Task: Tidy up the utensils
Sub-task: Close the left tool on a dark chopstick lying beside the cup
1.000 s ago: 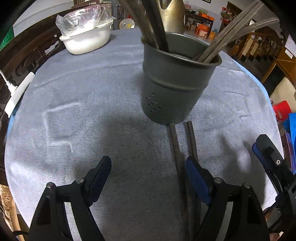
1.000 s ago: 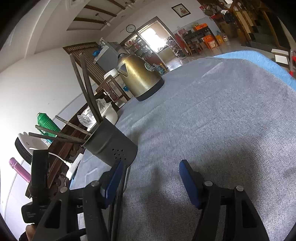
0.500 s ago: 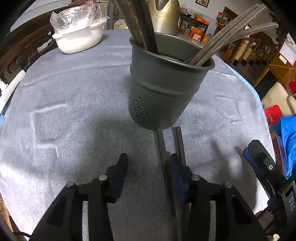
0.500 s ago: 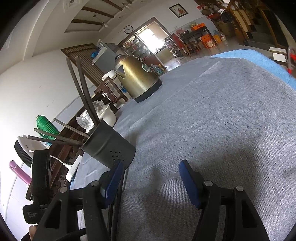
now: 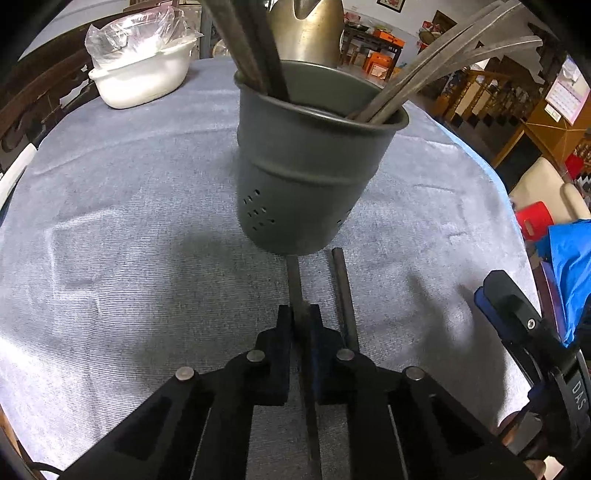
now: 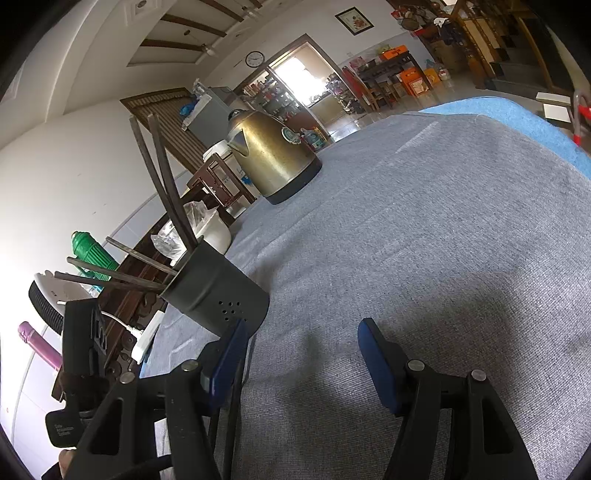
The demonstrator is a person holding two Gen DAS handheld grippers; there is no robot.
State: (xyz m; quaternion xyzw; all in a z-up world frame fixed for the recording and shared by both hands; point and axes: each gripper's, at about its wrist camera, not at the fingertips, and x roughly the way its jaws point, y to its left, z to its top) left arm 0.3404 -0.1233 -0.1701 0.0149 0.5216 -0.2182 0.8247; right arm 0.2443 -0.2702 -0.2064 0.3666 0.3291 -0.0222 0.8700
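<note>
The left tongs (image 5: 300, 325) have just been closing and now pinch one dark chopstick (image 5: 294, 280) lying flat on the grey-clothed surface (image 5: 129, 240), its twin (image 5: 343, 291) just beside it. Both point at the grey perforated holder (image 5: 306, 184), already bristling with chopsticks. The right tongs (image 6: 303, 354) gape wide, empty.

We are finding two chopsticks (image 5: 341, 291) lying side by side before the holder (image 5: 310, 177), the kettle (image 5: 306, 33) standing behind it.
</note>
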